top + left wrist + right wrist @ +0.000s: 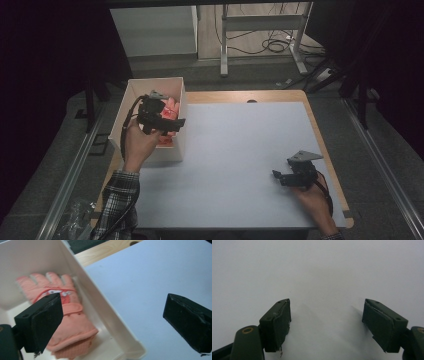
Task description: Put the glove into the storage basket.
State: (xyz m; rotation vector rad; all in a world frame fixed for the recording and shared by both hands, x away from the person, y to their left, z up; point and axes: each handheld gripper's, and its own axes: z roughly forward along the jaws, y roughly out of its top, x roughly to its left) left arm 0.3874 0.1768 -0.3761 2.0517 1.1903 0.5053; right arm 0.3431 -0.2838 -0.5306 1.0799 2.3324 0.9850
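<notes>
Left tongs (112, 315) hang spread over the box (105, 312) holding a pink glove (67, 315), while right tongs (325, 322) rest spread on the tabletop (240, 150), well apart from the box.

Left gripper (167, 121) raised, fingers (45, 322) spread wide, right gripper (281, 176) low, fingers (277, 323) apart.

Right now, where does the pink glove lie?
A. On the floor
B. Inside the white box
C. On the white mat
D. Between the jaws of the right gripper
B: the pink glove lies on the bottom of the white box, and the left gripper hangs open above it.
</notes>
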